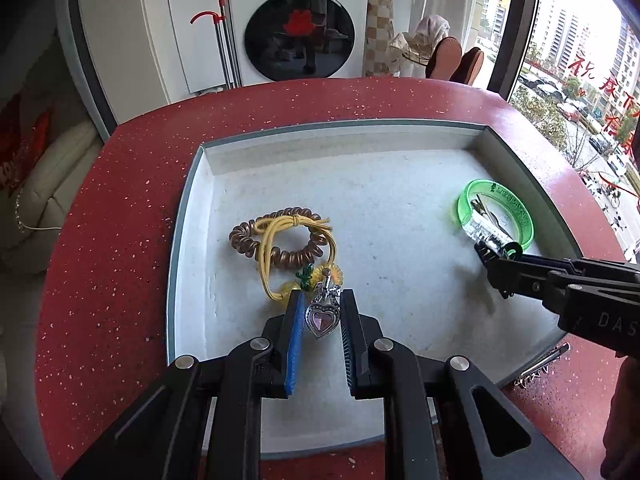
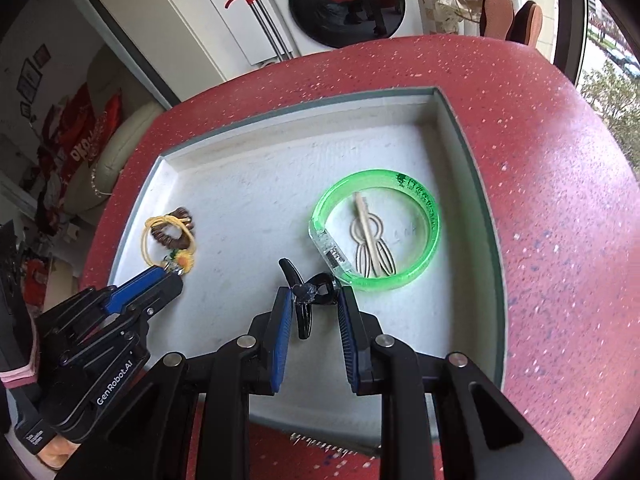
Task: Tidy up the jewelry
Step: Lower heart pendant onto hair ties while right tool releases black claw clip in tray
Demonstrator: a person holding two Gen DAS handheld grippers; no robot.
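Note:
My left gripper [image 1: 320, 295] is shut on a silver heart pendant with a pink stone [image 1: 321, 320], low over the white tray [image 1: 380, 208]. Just beyond it lie a brown spiral hair tie [image 1: 240, 238], a yellow elastic [image 1: 265, 256] and a small sunflower charm [image 1: 334, 272]. My right gripper [image 2: 316, 293] is shut on a black claw clip [image 2: 304, 320] over the tray [image 2: 256, 184], beside a green bangle [image 2: 434, 224] that rings a beige hair clip [image 2: 370, 236]. Each gripper shows in the other view: the right gripper [image 1: 498, 251] and the left gripper [image 2: 170, 276].
The tray is sunk into a red speckled round table [image 1: 120, 208]. A metal comb clip [image 1: 542, 364] lies on the red top at the tray's near right corner. Behind the table stand a washing machine [image 1: 298, 24], a mop and a window.

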